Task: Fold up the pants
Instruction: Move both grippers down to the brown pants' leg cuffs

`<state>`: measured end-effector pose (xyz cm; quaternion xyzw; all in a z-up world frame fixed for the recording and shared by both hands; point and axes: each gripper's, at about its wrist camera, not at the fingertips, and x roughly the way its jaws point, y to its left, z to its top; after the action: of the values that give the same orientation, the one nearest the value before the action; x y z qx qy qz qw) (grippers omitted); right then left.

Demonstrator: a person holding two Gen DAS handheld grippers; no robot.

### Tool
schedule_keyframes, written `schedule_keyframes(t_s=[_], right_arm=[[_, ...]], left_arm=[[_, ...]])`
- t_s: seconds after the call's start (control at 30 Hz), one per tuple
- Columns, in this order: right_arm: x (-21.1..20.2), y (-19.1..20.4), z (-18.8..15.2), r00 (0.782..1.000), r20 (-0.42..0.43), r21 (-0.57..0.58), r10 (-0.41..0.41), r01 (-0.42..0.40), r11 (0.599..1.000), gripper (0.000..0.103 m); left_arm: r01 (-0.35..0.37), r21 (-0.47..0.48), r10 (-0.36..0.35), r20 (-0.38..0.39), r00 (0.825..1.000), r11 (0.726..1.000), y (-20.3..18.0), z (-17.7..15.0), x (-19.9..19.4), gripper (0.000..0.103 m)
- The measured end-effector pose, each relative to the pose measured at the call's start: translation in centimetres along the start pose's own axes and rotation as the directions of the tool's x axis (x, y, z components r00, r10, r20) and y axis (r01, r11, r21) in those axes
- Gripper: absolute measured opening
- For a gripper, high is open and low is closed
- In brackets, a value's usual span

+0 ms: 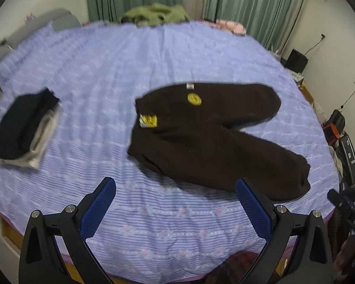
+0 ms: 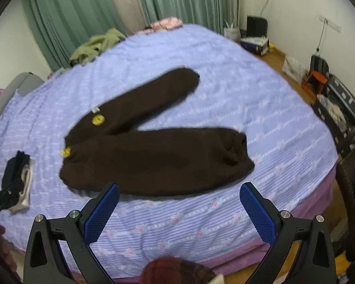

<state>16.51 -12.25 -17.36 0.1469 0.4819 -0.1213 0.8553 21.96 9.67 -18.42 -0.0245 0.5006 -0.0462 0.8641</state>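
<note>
Dark brown pants [image 1: 201,137] lie spread flat on the purple striped bed, legs apart in a V, waist toward the left, with yellow tags near the waistband. They also show in the right wrist view [image 2: 153,158]. My left gripper [image 1: 176,189] is open and empty, held above the bed just in front of the pants' near leg. My right gripper [image 2: 179,194] is open and empty, just in front of the near leg, close to its lower edge.
A folded stack of dark and light clothes [image 1: 26,135] lies on the bed's left side. A green garment [image 1: 153,14] and pink fabric [image 1: 229,26] sit at the far edge by green curtains. Boxes and bags [image 2: 319,80] crowd the floor on the right.
</note>
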Motion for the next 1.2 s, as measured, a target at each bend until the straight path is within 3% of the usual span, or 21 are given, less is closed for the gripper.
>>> schedule_keyframes(t_s=[0.23, 0.47, 0.7, 0.73, 0.83, 0.9, 0.93, 1.0, 1.2], right_arm=[[8.6, -1.5, -0.7, 0.992, -0.12, 0.085, -0.028, 0.039, 0.996, 0.101], [15.4, -2.6, -1.7, 0.979, -0.2, 0.183, -0.036, 0.074, 0.98, 0.091], [19.3, -4.6, -2.3, 0.969, -0.247, 0.328, -0.022, 0.105, 0.939, 0.088], [19.7, -4.6, -2.1, 0.968, -0.249, 0.327, -0.027, 0.11, 0.938, 0.087], [20.9, -4.5, -1.6, 0.965, -0.256, 0.316, -0.051, 0.133, 0.939, 0.074], [21.0, -4.5, -0.9, 0.965, -0.252, 0.309, -0.072, 0.151, 0.939, 0.048], [20.7, -4.5, -0.4, 0.965, -0.248, 0.299, -0.086, 0.161, 0.941, 0.042], [19.9, -4.5, 0.3, 0.967, -0.238, 0.278, -0.091, 0.158, 0.948, 0.02], [13.8, -3.9, 3.0, 0.985, -0.16, 0.221, -0.071, 0.106, 0.969, 0.014]], left_arm=[[0.018, -0.024, -0.021, -0.141, 0.99, 1.0, -0.1, 0.9, 9.1, 0.102], [0.036, -0.134, -0.071, -0.266, 0.961, 0.99, 1.1, 0.8, 17.0, 0.097], [0.089, -0.218, -0.158, -0.324, 0.933, 0.972, 1.7, -0.6, 19.9, 0.096], [0.099, -0.223, -0.17, -0.326, 0.93, 0.97, 1.7, -0.6, 20.2, 0.089], [0.132, -0.267, -0.224, -0.354, 0.908, 0.955, 1.6, -0.5, 21.4, 0.065], [0.141, -0.273, -0.235, -0.35, 0.907, 0.951, 1.3, -0.2, 21.3, 0.053], [0.14, -0.27, -0.232, -0.348, 0.908, 0.953, 1.1, 0.0, 20.8, 0.045], [0.141, -0.246, -0.22, -0.328, 0.919, 0.959, 0.8, 0.3, 19.7, 0.038], [0.153, -0.201, -0.202, -0.255, 0.946, 0.968, 0.6, 1.1, 14.4, 0.029]])
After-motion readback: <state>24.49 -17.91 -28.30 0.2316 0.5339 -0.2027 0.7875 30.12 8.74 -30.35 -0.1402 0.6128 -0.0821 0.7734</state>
